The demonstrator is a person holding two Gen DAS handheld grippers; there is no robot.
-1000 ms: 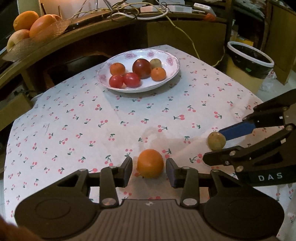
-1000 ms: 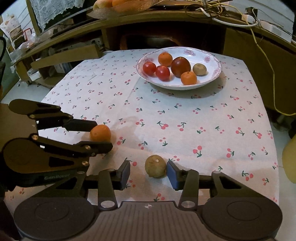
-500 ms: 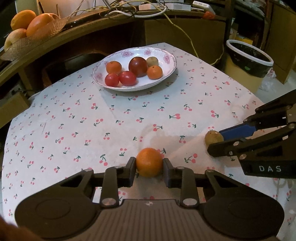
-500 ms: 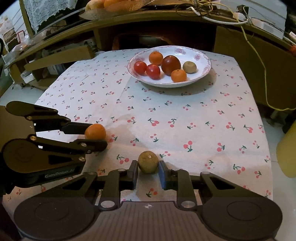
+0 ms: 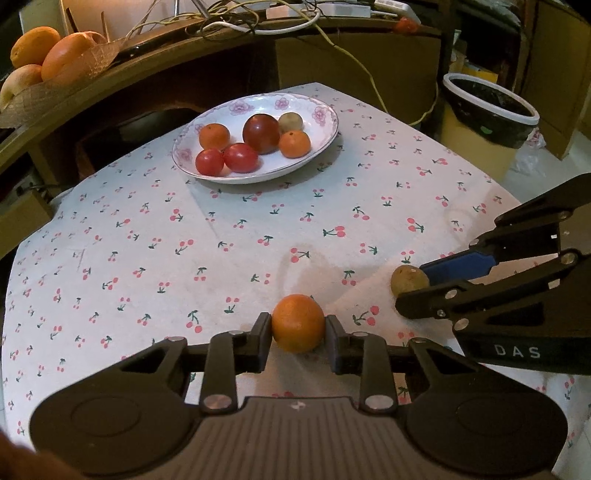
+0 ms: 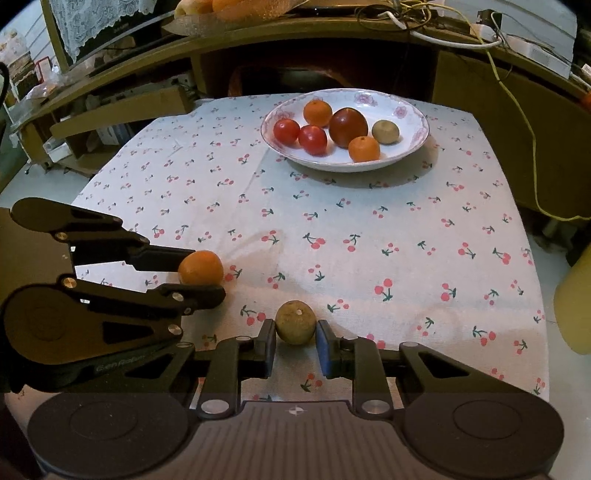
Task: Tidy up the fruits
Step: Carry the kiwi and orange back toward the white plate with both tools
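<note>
My left gripper (image 5: 297,334) is shut on an orange (image 5: 298,322) and holds it just above the cherry-print tablecloth. It also shows in the right wrist view (image 6: 201,267). My right gripper (image 6: 294,338) is shut on a small brown-green fruit (image 6: 295,322), which also shows in the left wrist view (image 5: 406,279). A white flowered plate (image 5: 325,110) at the far side of the table holds two oranges, two tomatoes, a dark red apple and a small brown fruit. The plate shows in the right wrist view too (image 6: 413,110).
A wooden shelf behind the table carries a basket of large oranges (image 5: 48,59) and tangled cables (image 5: 258,18). A dark bin with a white rim (image 5: 491,107) stands to the right of the table. A yellow object (image 6: 576,306) sits at the right table edge.
Both grippers closed from open onto their fruits: the left on the orange, the right on the brown-green fruit. Both have lifted slightly and drawn back from the plate.
</note>
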